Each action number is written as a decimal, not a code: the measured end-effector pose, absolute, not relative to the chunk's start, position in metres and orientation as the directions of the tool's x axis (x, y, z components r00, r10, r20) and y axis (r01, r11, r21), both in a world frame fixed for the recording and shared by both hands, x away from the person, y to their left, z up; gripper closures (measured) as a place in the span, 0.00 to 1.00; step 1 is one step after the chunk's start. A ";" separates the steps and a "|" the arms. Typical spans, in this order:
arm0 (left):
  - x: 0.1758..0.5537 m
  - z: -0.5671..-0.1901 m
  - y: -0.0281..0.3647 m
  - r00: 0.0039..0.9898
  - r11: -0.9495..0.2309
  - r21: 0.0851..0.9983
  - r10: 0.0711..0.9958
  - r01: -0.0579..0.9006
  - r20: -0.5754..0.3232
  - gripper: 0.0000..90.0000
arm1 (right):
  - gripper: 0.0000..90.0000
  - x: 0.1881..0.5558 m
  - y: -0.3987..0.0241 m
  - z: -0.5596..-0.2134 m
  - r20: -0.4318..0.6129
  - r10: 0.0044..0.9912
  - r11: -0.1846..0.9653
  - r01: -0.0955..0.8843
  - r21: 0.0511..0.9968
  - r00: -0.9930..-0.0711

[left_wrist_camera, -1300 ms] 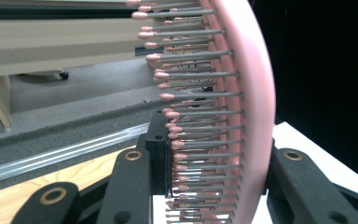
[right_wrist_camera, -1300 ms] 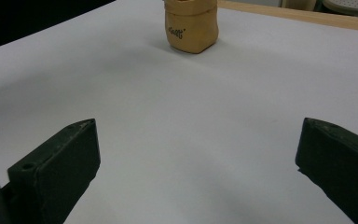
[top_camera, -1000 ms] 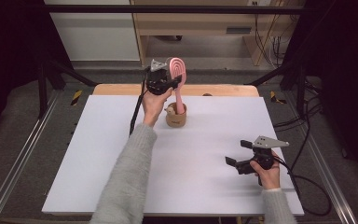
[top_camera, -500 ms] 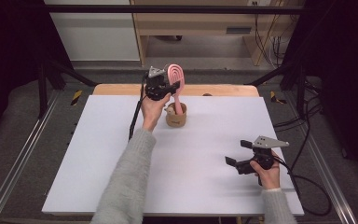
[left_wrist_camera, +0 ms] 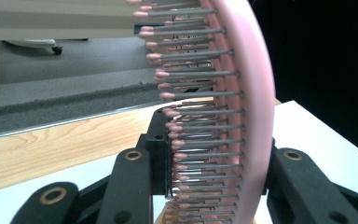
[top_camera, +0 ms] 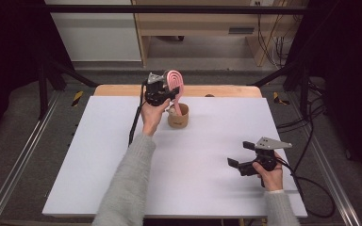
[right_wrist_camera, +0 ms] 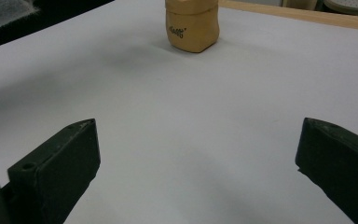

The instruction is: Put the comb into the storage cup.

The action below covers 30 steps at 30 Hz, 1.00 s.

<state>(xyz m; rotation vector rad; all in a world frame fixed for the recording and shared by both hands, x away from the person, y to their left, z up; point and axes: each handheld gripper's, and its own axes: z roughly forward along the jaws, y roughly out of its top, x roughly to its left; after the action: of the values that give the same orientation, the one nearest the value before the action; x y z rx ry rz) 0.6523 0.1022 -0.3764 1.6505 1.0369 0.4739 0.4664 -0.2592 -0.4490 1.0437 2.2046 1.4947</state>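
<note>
gripping a pink hairbrush (top_camera: pixel 174 81) in the tan cup (top_camera: pixel 178 116), left tongs (top_camera: pixel 166 92); right tongs (top_camera: pixel 242 155) gape.

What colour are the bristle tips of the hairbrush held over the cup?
Pink, matching the hairbrush frame, on grey pins; clearest in the left gripper view.

Grey carpet floor (top_camera: pixel 42 141), wooden cabinet (top_camera: pixel 207 28) behind, dark surroundings.

Only print visible: a small dark logo or word on the side of the tan holder cup (right_wrist_camera: pixel 192 25), seen in the right gripper view. Too small and blurred to read.
</note>
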 end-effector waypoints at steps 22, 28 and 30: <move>0.656 -0.380 0.120 0.478 -0.018 0.912 0.856 0.410 -0.198 0.66 | 0.00 0.466 -0.259 -0.449 0.154 0.697 0.206 0.402 0.892 -0.700; 0.656 -0.380 0.123 0.467 -0.043 0.910 0.867 0.413 -0.172 0.63 | 0.00 0.466 -0.259 -0.449 0.155 0.698 0.206 0.403 0.892 -0.699; 0.656 -0.380 0.124 0.463 -0.048 0.908 0.870 0.416 -0.167 0.62 | 0.00 0.466 -0.259 -0.449 0.155 0.697 0.206 0.403 0.892 -0.700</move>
<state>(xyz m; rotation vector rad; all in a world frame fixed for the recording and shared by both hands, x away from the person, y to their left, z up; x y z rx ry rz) 0.6561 0.1245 -0.3799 1.6592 1.1261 0.5389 0.4664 -0.2590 -0.4490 1.0390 2.2030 1.4922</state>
